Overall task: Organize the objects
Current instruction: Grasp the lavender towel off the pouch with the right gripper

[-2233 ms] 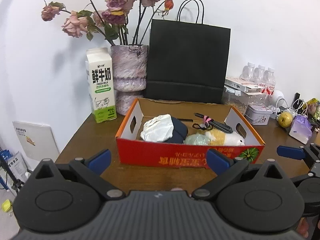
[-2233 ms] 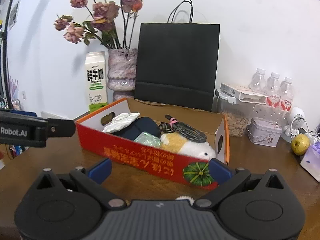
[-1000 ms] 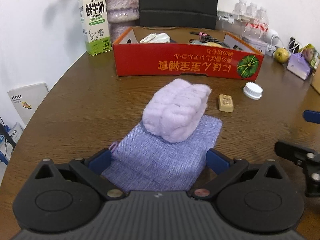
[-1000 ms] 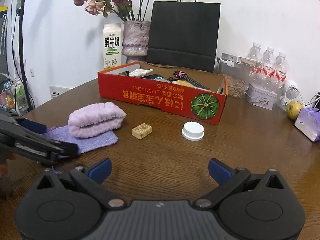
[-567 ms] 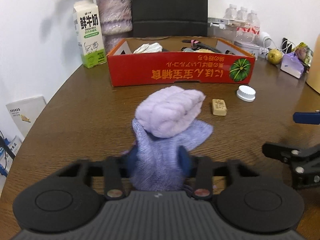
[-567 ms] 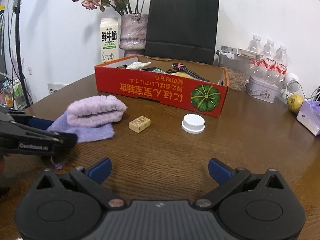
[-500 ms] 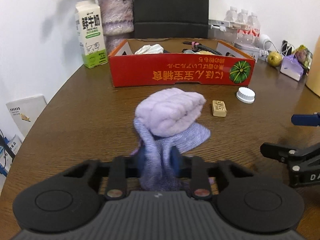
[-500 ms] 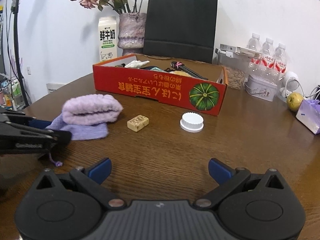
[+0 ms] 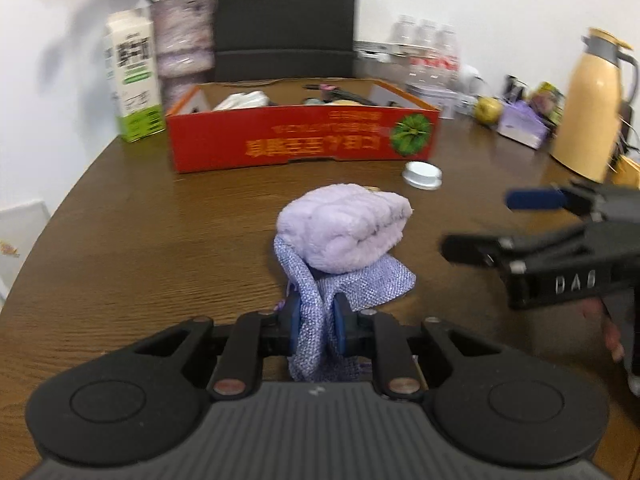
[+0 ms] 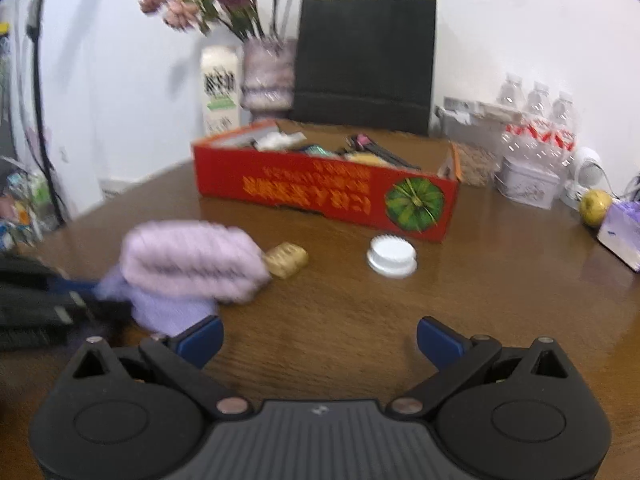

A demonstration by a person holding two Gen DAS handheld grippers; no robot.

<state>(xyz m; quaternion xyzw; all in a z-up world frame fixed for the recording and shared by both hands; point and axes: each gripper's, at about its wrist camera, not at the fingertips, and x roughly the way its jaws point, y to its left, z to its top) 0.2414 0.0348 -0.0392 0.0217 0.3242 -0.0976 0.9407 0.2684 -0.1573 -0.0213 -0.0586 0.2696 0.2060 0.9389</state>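
Left gripper [image 9: 316,326] snapped shut on purple cloth bag [image 9: 352,284]; fluffy towel [image 9: 344,230] rode on top. Bag could go to red box [image 9: 300,136] next. Right gripper [image 10: 320,342] waited, wide open, empty.

The small tan block [image 10: 287,259] hides behind the rolled purple towel [image 9: 343,230] in the left view; box lettering [image 10: 306,189] is blurred.

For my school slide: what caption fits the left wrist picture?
Left gripper pinches the purple pouch carrying a folded lilac towel, facing the red box.
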